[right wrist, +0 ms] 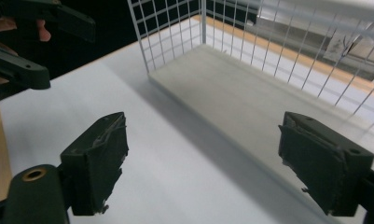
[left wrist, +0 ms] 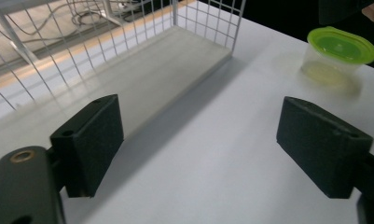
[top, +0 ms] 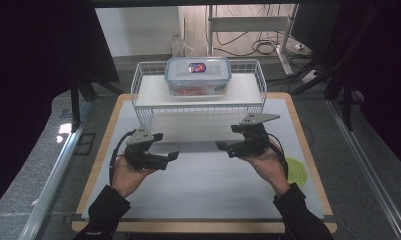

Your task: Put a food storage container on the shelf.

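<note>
The clear lidded box (top: 198,75) sits on top of the white wire shelf (top: 198,92), beyond both tools and midway between them, well apart from either. Its long axis runs across, from one tool's side to the other's, lid up and level. Something orange-red lies inside, but through the plastic I cannot tell what it is; the label on the lid is too small to read.

The left tool (top: 169,156) is released, its jaws standing wide with nothing between them, just bare white counter (top: 208,185). The right tool (top: 223,147) is also released and empty-jawed. The two point inward toward each other, low over the counter just in front of the shelf.

In the left gripper view the shelf's lower tier lies ahead of the left jaw, its wire wall cut off by the top edge. Ahead of the right jaw stands a small tub with a green lid (left wrist: 339,56), slightly blurred. From above, that tub is mostly hidden behind the person's right hand (top: 268,162).

In the right gripper view the left tool is cut off at the upper left corner.
</note>
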Demonstrator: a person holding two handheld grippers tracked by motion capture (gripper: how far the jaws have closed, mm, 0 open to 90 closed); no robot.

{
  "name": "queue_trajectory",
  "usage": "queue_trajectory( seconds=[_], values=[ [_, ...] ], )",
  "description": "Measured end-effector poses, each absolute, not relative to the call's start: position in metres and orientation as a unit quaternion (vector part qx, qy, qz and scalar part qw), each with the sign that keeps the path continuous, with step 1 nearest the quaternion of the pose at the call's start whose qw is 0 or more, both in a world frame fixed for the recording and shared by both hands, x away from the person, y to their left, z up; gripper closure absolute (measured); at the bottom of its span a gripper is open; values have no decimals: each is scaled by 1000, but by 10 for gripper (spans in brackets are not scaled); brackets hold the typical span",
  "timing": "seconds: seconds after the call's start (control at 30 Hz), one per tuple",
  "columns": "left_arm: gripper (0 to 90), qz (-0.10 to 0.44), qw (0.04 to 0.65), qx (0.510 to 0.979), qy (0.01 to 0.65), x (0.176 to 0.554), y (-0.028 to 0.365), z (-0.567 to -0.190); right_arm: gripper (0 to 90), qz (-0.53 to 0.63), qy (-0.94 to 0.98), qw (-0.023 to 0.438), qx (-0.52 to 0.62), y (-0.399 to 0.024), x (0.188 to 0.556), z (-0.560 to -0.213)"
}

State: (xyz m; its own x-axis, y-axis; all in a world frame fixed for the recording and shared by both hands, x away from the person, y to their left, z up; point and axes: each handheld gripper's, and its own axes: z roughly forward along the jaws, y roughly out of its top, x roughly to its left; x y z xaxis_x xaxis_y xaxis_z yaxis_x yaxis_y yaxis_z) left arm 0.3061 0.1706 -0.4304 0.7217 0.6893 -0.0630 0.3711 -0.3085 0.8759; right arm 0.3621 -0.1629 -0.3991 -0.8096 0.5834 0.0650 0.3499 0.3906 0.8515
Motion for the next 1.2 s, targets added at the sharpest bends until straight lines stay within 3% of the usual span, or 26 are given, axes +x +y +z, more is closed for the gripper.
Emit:
queue_trajectory(
  seconds=[0.57,0.9,1.2],
  values=[
    [43,148,480,798,334,273,175,-466,55,473,825,112,287,-187,331,-428],
    [10,195,450,809,324,255,174,-492,38,464,826,125,294,-196,311,-450],
    [8,203,435,813,330,243,185,-506,43,428,841,129,305,-196,300,-473]
  ],
)
